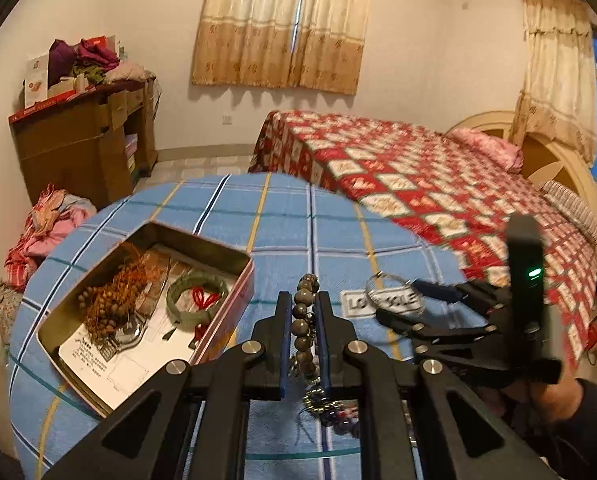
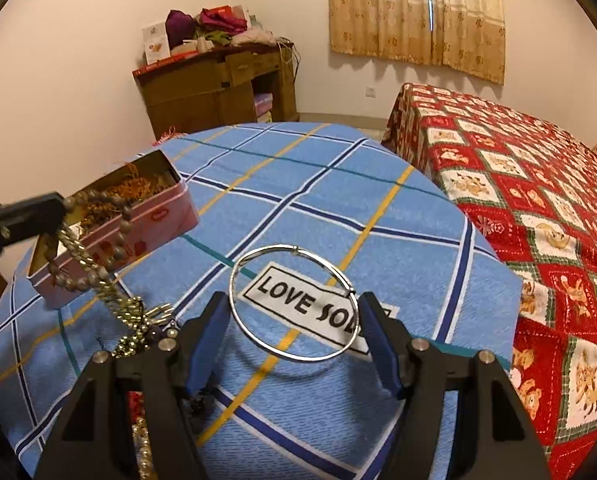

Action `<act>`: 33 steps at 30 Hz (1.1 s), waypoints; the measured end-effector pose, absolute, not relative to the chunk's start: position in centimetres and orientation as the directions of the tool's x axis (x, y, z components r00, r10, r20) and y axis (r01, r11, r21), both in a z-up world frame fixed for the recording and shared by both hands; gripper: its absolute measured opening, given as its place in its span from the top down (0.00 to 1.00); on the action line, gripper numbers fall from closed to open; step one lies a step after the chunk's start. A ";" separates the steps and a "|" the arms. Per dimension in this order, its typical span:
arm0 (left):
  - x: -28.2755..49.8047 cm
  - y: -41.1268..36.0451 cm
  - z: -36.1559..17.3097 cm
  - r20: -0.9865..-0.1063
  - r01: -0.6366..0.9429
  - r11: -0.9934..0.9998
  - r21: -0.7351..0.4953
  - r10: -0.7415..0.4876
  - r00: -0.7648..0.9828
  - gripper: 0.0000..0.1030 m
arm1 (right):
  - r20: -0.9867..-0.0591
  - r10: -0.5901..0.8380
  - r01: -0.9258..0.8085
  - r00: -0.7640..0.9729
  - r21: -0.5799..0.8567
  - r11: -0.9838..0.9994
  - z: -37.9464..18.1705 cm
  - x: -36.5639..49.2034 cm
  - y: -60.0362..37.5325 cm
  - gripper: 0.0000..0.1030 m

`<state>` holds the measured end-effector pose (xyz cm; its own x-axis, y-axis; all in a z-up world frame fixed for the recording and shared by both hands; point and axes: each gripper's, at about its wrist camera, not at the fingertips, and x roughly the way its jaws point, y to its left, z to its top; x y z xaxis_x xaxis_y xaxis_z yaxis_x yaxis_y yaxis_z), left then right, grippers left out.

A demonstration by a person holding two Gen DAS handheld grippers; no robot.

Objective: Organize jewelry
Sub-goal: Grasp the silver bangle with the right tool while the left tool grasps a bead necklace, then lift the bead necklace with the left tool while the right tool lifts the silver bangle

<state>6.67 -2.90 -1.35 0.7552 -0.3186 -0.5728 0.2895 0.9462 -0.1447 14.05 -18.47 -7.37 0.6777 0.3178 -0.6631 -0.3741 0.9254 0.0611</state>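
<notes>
Two grippers work above a blue plaid tablecloth (image 2: 318,184). The left gripper (image 1: 303,320) pinches a brown bead bracelet (image 1: 304,312) beside the open tin (image 1: 202,236); the right gripper (image 2: 294,336) clasps a silver bangle (image 2: 294,304).

Showing one pink tin (image 2: 138,236), one silver bangle (image 2: 294,304), one green bracelet (image 1: 196,292), one brown bead strand (image 1: 304,320), two curtains (image 1: 282,24), two grippers (image 1: 302,340).
</notes>
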 end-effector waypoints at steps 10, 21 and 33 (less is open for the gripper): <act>6.3 -2.3 0.1 -0.535 0.325 0.921 -0.215 -0.389 0.750 0.90 | -0.678 0.316 -0.379 0.664 0.060 0.924 -7.5 14.4 -18.3 0.34; 7.3 -3.2 -9.4 -0.752 0.296 0.938 -0.183 -0.327 0.572 0.87 | -0.679 0.323 -0.380 0.659 0.069 0.922 -7.7 14.6 -18.3 0.34; 8.4 -3.9 -9.4 -0.765 0.285 0.950 -0.127 -0.277 0.582 0.86 | -0.685 0.311 -0.383 0.659 0.051 0.922 -7.7 14.5 -18.0 0.34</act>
